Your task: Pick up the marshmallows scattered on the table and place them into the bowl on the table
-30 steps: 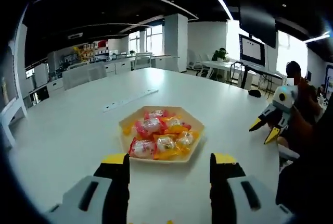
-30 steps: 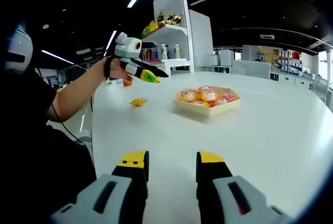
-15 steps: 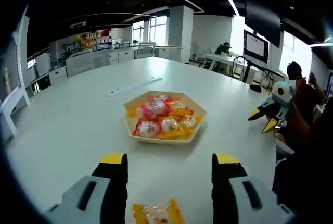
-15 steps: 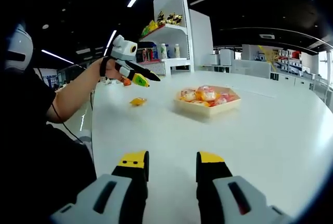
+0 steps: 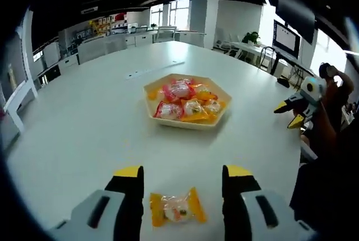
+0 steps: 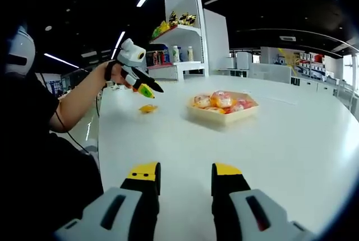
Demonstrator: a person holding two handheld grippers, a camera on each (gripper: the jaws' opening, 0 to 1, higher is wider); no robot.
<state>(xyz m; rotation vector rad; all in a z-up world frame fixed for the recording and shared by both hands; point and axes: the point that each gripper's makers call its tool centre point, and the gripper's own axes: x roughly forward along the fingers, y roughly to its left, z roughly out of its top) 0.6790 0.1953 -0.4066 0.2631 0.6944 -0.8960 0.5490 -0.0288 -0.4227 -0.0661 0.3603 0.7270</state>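
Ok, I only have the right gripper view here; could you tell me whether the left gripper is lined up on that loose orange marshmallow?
Observer: Yes. In the left gripper view the marshmallow lies on the table between the left gripper's two jaws, near their base.
Operator: Thank you. Are those jaws open?
Observer: Open, set wider apart than the wrapper.
Operator: And where does my own gripper sit from that side?
Observer: The right gripper is held up off to the right of the bowl, near the table's edge, with its yellow tips apart.
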